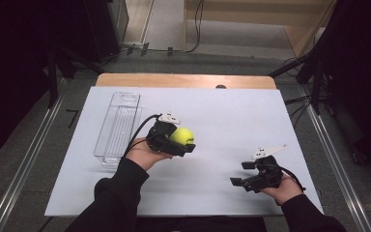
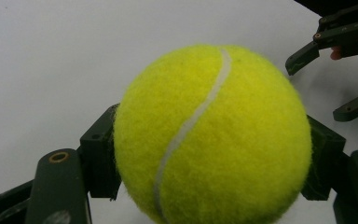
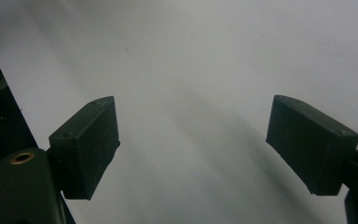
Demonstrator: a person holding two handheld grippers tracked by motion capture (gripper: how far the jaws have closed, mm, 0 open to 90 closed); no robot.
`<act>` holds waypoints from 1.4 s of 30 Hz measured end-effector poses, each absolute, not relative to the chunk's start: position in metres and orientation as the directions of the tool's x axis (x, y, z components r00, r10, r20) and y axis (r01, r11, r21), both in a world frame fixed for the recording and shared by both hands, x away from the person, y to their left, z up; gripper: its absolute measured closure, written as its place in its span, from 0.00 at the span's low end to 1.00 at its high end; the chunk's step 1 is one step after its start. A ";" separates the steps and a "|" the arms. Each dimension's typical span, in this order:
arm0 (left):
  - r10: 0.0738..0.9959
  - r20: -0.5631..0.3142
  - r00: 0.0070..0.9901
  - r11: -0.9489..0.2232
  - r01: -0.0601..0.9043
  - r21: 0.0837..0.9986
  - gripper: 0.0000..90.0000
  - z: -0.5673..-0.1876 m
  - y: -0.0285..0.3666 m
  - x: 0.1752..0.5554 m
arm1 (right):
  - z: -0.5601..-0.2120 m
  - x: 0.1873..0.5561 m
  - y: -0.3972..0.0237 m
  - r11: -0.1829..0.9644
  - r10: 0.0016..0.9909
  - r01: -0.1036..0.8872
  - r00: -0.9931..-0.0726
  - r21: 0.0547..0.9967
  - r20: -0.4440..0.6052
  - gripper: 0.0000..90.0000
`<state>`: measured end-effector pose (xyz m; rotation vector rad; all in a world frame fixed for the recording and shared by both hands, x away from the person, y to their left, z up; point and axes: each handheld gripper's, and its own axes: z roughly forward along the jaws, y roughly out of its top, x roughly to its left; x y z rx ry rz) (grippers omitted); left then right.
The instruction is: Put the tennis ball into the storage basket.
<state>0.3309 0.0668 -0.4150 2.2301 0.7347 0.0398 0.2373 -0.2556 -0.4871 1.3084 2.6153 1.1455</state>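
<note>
Tennis ball (image 1: 183, 136) sits pinched between the two black jaws of the left tool (image 1: 180, 141), held clear above the white counter (image 1: 232, 121) near its middle. In the left gripper view the ball (image 2: 213, 135) swells out between the pads (image 2: 103, 158), one pressing each flank, so the grip crosses the widest part of the ball; that seems the sensible hold for something round and fuzzy, since a pinch nearer one end would likely let it squirt out. The jaws are drawn in as far as the ball allows, tight on the felt and no further.

A clear plastic bin (image 1: 118, 126) lies along the left part of the counter, just beside the left hand (image 1: 142, 153). Its long narrow shape and its place within easy reach suggest that it is where the ball is meant to go, though that is only a judgement from the layout.

The right tool (image 1: 246, 174) hangs low over the near right part of the counter, well apart from the ball. Its jaws are spread wide with nothing between them; in the right gripper view the pads (image 3: 86, 144) frame bare white surface. It looks parked out of the way, ready but idle.
</note>
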 end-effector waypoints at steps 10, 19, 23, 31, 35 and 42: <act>0.533 -0.212 0.819 -0.526 0.517 0.675 0.29 -0.415 0.072 0.334 | -0.487 0.237 -0.256 0.388 0.694 0.694 -0.653 0.607 0.303 0.17; 0.545 -0.221 0.809 -0.516 0.531 0.672 0.29 -0.412 0.079 0.337 | -0.487 0.237 -0.255 0.387 0.695 0.694 -0.652 0.607 0.303 0.17; 0.546 -0.235 0.804 -0.511 0.542 0.668 0.29 -0.411 0.081 0.337 | -0.487 0.237 -0.255 0.388 0.695 0.694 -0.653 0.607 0.302 0.17; 0.564 -0.214 0.798 -0.514 0.541 0.666 0.29 -0.409 0.086 0.339 | -0.487 0.237 -0.255 0.388 0.695 0.694 -0.653 0.607 0.302 0.17; 0.574 -0.210 0.791 -0.511 0.546 0.664 0.29 -0.409 0.088 0.340 | -0.487 0.237 -0.256 0.389 0.695 0.693 -0.653 0.607 0.301 0.17; 0.584 -0.214 0.783 -0.504 0.557 0.660 0.29 -0.406 0.095 0.343 | -0.487 0.237 -0.256 0.390 0.695 0.692 -0.654 0.608 0.299 0.17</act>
